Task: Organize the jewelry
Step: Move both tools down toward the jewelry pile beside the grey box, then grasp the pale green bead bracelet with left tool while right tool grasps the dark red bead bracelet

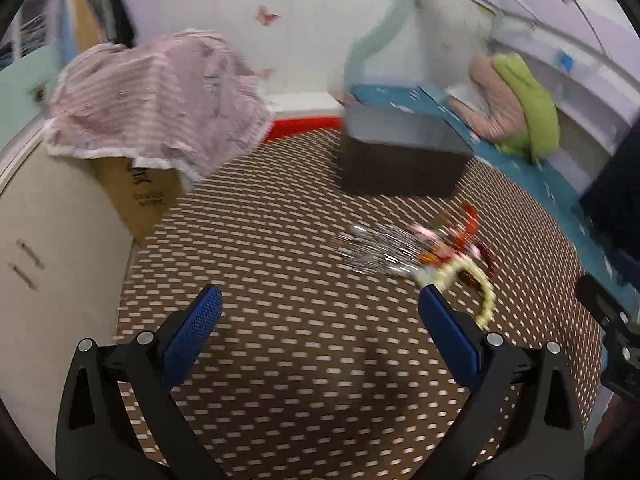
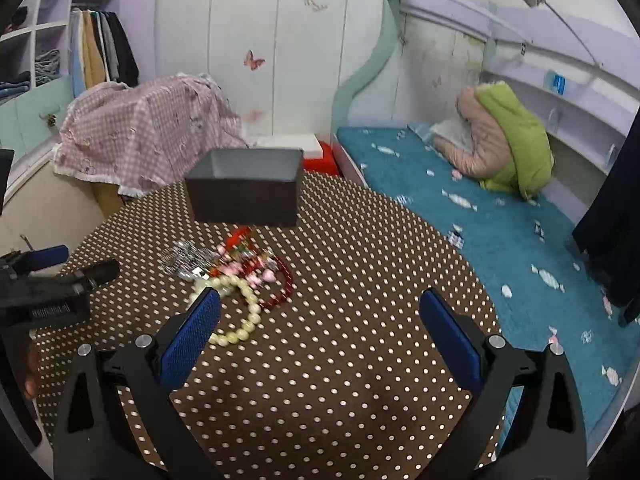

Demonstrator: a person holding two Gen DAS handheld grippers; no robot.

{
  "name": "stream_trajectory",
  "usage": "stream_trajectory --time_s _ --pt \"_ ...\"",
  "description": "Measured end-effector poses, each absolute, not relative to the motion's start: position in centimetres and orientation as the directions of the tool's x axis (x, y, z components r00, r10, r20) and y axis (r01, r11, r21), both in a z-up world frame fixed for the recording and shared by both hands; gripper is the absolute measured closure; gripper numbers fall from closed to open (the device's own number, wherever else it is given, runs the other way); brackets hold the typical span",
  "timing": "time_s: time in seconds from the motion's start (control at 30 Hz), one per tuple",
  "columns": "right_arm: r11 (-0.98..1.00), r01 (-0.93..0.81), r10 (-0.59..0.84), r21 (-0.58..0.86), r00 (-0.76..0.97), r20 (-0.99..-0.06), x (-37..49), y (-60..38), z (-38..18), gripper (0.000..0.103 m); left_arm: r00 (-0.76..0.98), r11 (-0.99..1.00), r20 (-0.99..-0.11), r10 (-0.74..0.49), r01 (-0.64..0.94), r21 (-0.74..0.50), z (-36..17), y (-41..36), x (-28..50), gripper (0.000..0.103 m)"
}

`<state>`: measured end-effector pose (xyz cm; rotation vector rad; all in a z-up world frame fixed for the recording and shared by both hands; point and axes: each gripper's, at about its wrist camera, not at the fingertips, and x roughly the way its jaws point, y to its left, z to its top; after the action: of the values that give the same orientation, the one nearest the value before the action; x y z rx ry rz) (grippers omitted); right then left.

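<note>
Your left gripper (image 1: 320, 316) hovers above the polka-dot table (image 1: 280, 380), jaws wide apart and empty. Your right gripper (image 2: 320, 316) likewise hangs over the table's near edge, jaws spread with nothing between them. Just beyond its left blue pad lies the jewelry heap (image 2: 236, 276): cream beads, a red bead string, silver pieces. Behind the heap, toward the far edge, stands the open dark box (image 2: 244, 196); the bed (image 2: 500, 240) borders the table's right edge.

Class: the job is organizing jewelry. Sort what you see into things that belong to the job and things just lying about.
Belongs: jewelry pile, cream bead bracelet, red bead bracelet, dark open box, both open tools.

Lying about: pink checked cloth, green and pink jacket, hanging clothes.
</note>
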<state>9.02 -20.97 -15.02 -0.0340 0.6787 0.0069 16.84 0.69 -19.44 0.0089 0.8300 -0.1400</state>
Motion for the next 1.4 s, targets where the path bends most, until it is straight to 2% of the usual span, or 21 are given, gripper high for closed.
stream_trajectory --time_s 0.2,0.27,0.3,0.37,0.47,0.57,0.63,0.7,0.8,0.9,0.97,1.03,1.37,1.4 --pt "1.0 -0.004 -0.001 -0.005 0.739 -0.674 10.0 -22.4 -16.8 0.007 0.602 0.977 -0.779 -0.174 0.206 -0.058 -21.5 -4.0 18.1 0.007" --pt "1.0 -0.007 0.004 -0.002 0.732 -0.681 10.2 -22.6 -17.3 0.007 0.587 0.976 -0.793 -0.161 0.213 -0.041 -22.3 -4.8 18.7 0.023" --pt "1.0 -0.009 0.006 0.0 0.728 -0.685 10.3 -22.8 -17.6 0.007 0.563 0.976 -0.811 -0.157 0.213 -0.042 -22.9 -5.0 19.1 0.039" --pt "1.0 -0.008 0.007 0.002 0.723 -0.691 10.6 -23.0 -18.1 0.007 0.542 0.974 -0.822 -0.175 0.215 -0.066 -23.7 -5.3 19.6 0.042" --pt "1.0 -0.01 0.021 0.02 0.718 -0.696 11.0 -23.5 -18.6 0.007 0.552 0.975 -0.821 -0.147 0.223 -0.025 -23.9 -5.7 19.7 0.043" --pt "0.999 -0.028 0.039 0.028 0.712 -0.701 11.5 -23.5 -18.8 0.007 0.566 0.974 -0.814 -0.129 0.226 0.003 -24.1 -6.1 19.9 0.062" --pt "0.999 -0.048 0.049 0.022 0.711 -0.701 12.0 -23.4 -18.9 0.007 0.569 0.973 -0.812 -0.132 0.23 0.003 -24.0 -6.2 19.8 0.083" --pt "0.997 -0.073 0.065 0.018 0.709 -0.702 12.6 -23.3 -18.9 0.007 0.564 0.972 -0.813 -0.147 0.233 -0.014 -23.9 -5.7 19.7 0.09" --pt "0.993 -0.113 0.107 0.04 0.689 -0.717 13.8 -23.2 -19.3 0.01 0.55 0.97 -0.815 -0.181 0.238 -0.055 -23.4 -4.2 19.4 0.091" --pt "0.987 -0.144 0.153 0.078 0.649 -0.745 15.5 -23.0 -20.0 0.024 0.557 0.963 -0.799 -0.228 0.248 -0.102 -22.7 -3.0 18.9 0.092" --pt "0.983 -0.157 0.172 0.093 0.63 -0.758 16.4 -22.8 -20.4 0.028 0.566 0.956 -0.781 -0.264 0.259 -0.135 -22.1 -2.3 18.4 0.092" --pt "0.981 -0.168 0.18 0.095 0.611 -0.771 17.3 -22.4 -20.8 0.039 0.577 0.951 -0.766 -0.284 0.268 -0.151 -21.4 -1.5 17.9 0.093" --pt "0.971 -0.237 0.145 0.005 0.579 -0.802 19.3 -19.9 -21.3 0.071 0.574 0.926 -0.736 -0.358 0.321 -0.2 -18.8 -1.3 17.6 0.093" --pt "0.968 -0.251 0.147 -0.003 0.579 -0.802 19.5 -19.6 -21.2 0.08 0.576 0.925 -0.735 -0.359 0.326 -0.196 -18.6 -1.4 17.6 0.093"
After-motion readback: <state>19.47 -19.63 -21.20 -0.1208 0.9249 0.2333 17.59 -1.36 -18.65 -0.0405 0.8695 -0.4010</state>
